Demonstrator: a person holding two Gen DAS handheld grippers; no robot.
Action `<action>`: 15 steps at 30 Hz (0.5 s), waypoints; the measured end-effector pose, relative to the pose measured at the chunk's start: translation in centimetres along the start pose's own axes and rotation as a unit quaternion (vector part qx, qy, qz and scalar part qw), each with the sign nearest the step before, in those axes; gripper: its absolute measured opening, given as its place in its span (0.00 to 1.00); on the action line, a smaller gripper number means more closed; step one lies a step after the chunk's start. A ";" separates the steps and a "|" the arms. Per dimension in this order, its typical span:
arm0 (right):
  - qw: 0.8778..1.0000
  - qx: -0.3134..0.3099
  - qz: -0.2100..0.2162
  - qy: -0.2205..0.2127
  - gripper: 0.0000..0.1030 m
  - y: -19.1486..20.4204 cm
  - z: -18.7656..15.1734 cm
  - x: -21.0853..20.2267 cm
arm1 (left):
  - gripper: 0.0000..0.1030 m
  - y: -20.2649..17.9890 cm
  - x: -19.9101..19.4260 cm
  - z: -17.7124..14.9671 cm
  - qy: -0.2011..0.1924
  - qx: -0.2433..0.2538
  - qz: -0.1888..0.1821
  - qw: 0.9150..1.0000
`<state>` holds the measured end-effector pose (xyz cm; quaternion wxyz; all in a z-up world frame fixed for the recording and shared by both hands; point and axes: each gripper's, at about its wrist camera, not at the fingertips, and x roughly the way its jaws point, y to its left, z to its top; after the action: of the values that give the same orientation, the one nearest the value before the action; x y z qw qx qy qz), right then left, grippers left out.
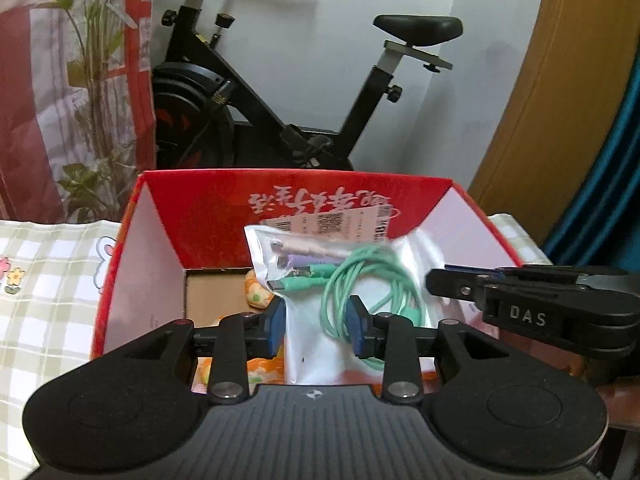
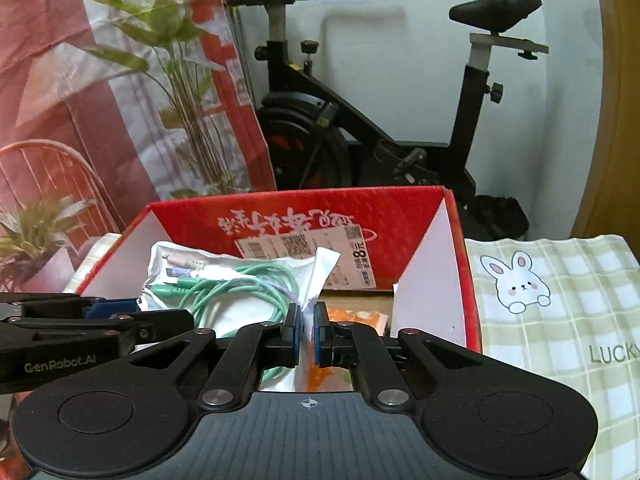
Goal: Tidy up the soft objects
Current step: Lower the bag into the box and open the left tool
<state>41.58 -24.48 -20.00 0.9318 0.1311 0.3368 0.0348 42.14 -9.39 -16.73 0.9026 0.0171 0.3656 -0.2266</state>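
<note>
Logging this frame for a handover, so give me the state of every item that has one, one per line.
Red box: open, flaps up.
Cable bag: over the box, pinched at its right edge.
Right gripper: shut on the bag's edge.
Left gripper: open around the bag.
Orange floral item: lying inside the box.

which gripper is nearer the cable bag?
Right. The right gripper pinches the cable bag at its edge; the left gripper is open, its fingers astride it.
</note>
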 end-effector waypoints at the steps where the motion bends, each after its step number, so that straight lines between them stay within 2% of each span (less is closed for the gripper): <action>1: 1.000 -0.002 -0.002 0.000 0.09 0.0 -0.1 -0.1 | 0.36 0.0 0.1 0.2 0.000 -0.001 0.006 1.000; 4: 1.000 -0.006 -0.007 -0.005 0.18 0.1 -0.2 -0.5 | 0.47 0.0 -0.5 0.3 -0.012 -0.006 0.002 1.000; 12: 0.999 -0.030 -0.007 -0.016 0.18 1.0 -0.8 -3.8 | 0.48 -0.9 -3.3 0.0 -0.022 0.003 0.003 1.000; 15: 0.999 -0.039 -0.008 -0.018 0.24 1.5 -1.2 -5.4 | 0.48 -1.0 -5.3 -0.5 -0.030 0.005 0.008 1.000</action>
<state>36.68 -23.60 -17.16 0.9425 0.0920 0.3191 0.0378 38.07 -8.08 -13.42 0.9147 0.0181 0.3375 -0.2215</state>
